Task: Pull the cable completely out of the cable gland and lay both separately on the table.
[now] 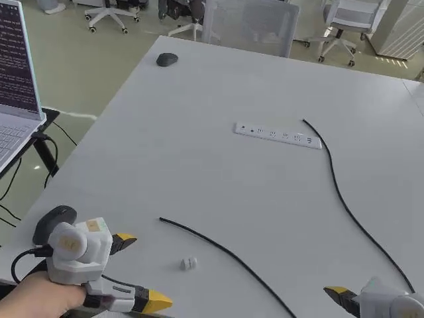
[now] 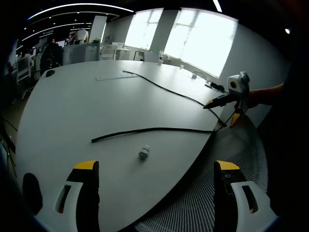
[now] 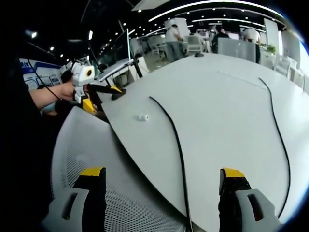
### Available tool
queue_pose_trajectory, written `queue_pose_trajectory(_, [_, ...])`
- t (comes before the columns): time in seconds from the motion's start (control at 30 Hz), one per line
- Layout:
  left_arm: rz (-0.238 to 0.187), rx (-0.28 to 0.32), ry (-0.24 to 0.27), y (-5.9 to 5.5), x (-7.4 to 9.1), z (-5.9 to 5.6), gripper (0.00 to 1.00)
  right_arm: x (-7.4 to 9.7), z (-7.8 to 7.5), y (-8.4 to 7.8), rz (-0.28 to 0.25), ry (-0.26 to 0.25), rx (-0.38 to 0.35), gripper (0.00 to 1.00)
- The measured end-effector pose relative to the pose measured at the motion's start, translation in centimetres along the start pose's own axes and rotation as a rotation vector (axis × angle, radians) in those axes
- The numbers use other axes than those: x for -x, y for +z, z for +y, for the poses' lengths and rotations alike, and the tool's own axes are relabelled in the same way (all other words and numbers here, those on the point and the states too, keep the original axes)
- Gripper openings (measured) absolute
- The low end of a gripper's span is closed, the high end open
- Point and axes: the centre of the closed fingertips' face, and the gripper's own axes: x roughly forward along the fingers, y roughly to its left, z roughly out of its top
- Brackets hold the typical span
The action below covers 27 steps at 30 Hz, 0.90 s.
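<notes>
At the far left, beside the table (image 1: 199, 172), we note a laptop (image 1: 13, 99), well clear of the work. At the near left, the left gripper (image 1: 146, 270) hovers with its jaws spread and empty. Just right of it the gland (image 1: 189, 264) lies on the table, near the cable (image 1: 228, 253) but apart from it. We judge both to be laid down separately, hence the empty grippers. Farther off lies a power strip (image 1: 278, 134), and a second cable (image 1: 343, 199) runs down the right side. Neither obstructs. At the near right, the right gripper (image 1: 344, 297) is likewise spread, holding nothing.
</notes>
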Motion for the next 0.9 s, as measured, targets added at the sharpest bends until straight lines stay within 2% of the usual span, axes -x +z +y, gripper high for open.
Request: queue_pose_trajectory(0.9, [0.022, -0.008, -0.016, 0.12, -0.54, -0.6, 0.98, 0.33, -0.11, -0.51, 0.002, -0.01, -0.015, 0.99])
